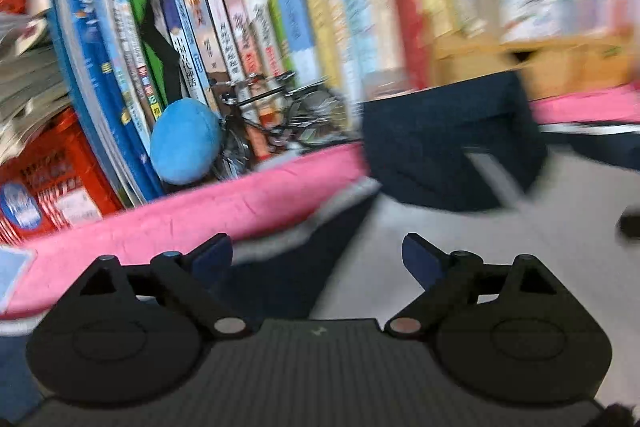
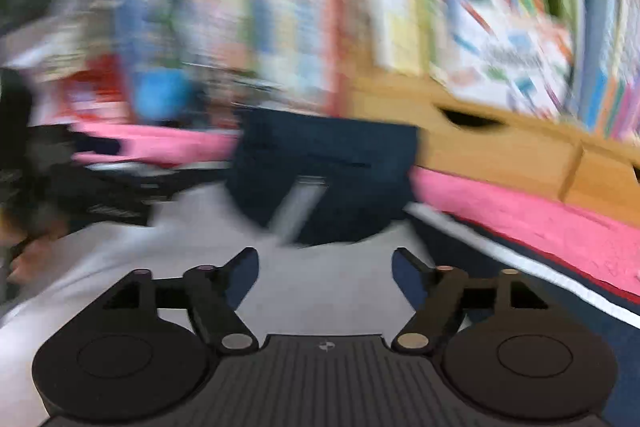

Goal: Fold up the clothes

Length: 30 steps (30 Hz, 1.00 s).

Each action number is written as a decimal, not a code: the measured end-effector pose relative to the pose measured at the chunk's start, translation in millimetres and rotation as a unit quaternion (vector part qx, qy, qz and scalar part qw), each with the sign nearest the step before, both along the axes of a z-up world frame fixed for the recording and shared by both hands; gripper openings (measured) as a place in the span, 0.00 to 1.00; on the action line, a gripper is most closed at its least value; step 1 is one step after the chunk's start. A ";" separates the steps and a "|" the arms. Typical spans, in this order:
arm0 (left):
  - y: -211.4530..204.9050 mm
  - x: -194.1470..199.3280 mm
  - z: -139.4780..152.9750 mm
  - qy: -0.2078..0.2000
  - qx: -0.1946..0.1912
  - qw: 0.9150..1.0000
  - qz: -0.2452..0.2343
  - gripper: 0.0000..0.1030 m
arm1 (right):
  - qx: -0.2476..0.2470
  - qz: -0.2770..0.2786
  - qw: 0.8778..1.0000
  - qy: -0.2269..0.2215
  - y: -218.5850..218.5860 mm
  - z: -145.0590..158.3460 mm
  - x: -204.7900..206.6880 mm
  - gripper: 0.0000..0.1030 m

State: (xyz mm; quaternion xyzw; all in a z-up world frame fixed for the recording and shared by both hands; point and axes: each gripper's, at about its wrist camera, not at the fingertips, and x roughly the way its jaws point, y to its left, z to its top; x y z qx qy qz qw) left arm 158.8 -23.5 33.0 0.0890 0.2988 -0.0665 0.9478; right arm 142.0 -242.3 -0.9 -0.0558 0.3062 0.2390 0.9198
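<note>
The folded navy garment (image 1: pixel 448 143) lies on the grey cloth (image 1: pixel 460 267), against the pink fabric (image 1: pixel 200 211) below the row of books (image 1: pixel 248 27). A blue plush (image 1: pixel 184 143) leans beside spectacles (image 1: pixel 288 119). Left gripper (image 1: pixel 318 259) and right gripper (image 2: pixel 325 275) both stand spread wide, nothing between their fingers.
</note>
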 end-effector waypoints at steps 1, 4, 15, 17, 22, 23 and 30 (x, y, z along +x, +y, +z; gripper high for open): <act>-0.3 -27.1 3.6 0.003 -0.015 1.000 -0.023 0.92 | 0.007 0.031 1.000 -0.003 5.5 5.3 -27.0 0.89; -6.3 -94.0 2.9 0.021 -0.025 0.997 -0.074 0.97 | 0.021 0.122 0.992 -0.002 17.3 10.4 -102.1 0.97; 24.4 -184.1 -22.4 0.033 0.037 0.998 -0.040 1.00 | -0.044 0.075 0.996 0.030 -37.5 -19.4 -229.0 1.00; 35.3 -194.9 -21.6 0.025 0.053 0.998 -0.022 1.00 | -0.042 0.040 0.998 0.024 -68.3 -20.6 -242.3 1.00; 54.6 -221.5 -16.3 0.011 0.097 0.994 0.042 1.00 | -0.028 -0.093 0.995 0.035 -142.9 -22.6 -274.8 1.00; 57.2 -227.0 -13.3 0.010 0.098 0.994 0.054 0.98 | -0.012 -0.124 0.991 0.041 -157.0 -21.5 -281.0 1.00; 22.0 -271.8 20.3 -0.045 0.007 0.999 -0.030 0.98 | 0.062 -0.101 0.992 -0.051 -122.6 -1.6 -331.5 1.00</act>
